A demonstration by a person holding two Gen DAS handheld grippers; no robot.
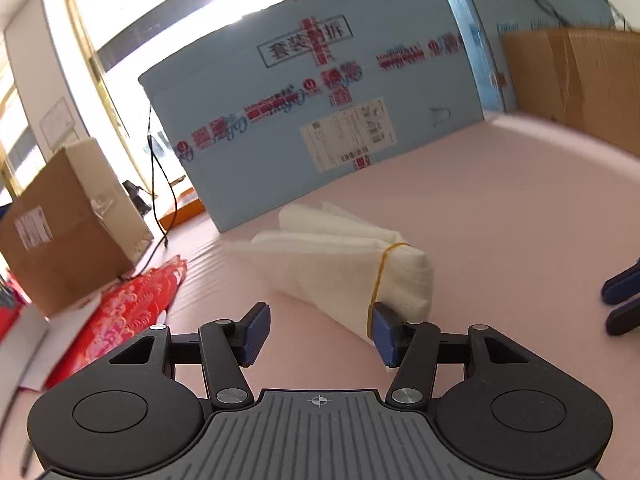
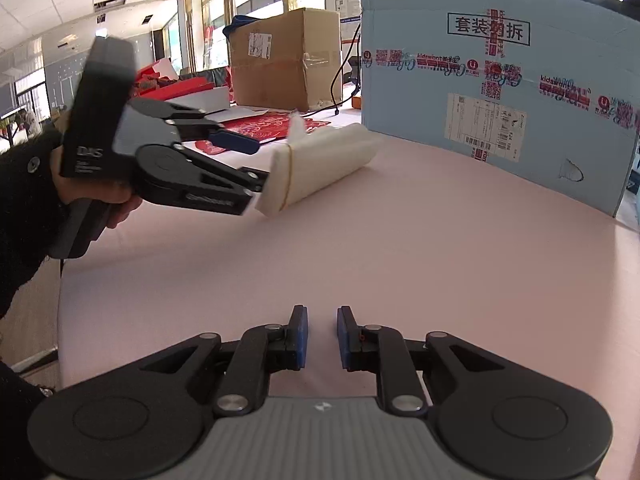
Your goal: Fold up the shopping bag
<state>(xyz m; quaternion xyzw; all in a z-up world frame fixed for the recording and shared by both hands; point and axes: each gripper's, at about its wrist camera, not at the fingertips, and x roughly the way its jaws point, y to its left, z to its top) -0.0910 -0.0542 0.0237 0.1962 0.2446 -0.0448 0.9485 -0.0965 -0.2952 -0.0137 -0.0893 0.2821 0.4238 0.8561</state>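
The white shopping bag (image 1: 340,264) is folded into a thick bundle with a yellow rubber band (image 1: 380,276) round its near end. It lies on the pink table (image 1: 500,220). My left gripper (image 1: 318,330) is open, its right pad touching the bundle's near end and the band. The right wrist view shows the bundle (image 2: 324,164) and the left gripper (image 2: 256,168) with jaws apart at its end. My right gripper (image 2: 322,338) is open with a narrow gap and empty, low over the table; its fingertips (image 1: 622,300) show at the left view's right edge.
A large light-blue box (image 1: 320,112) stands behind the bundle (image 2: 500,88). Brown cartons stand at the left (image 1: 68,240) and far right (image 1: 580,84). Red patterned paper (image 1: 132,312) lies at the table's left. A black cable (image 1: 160,184) hangs by the blue box.
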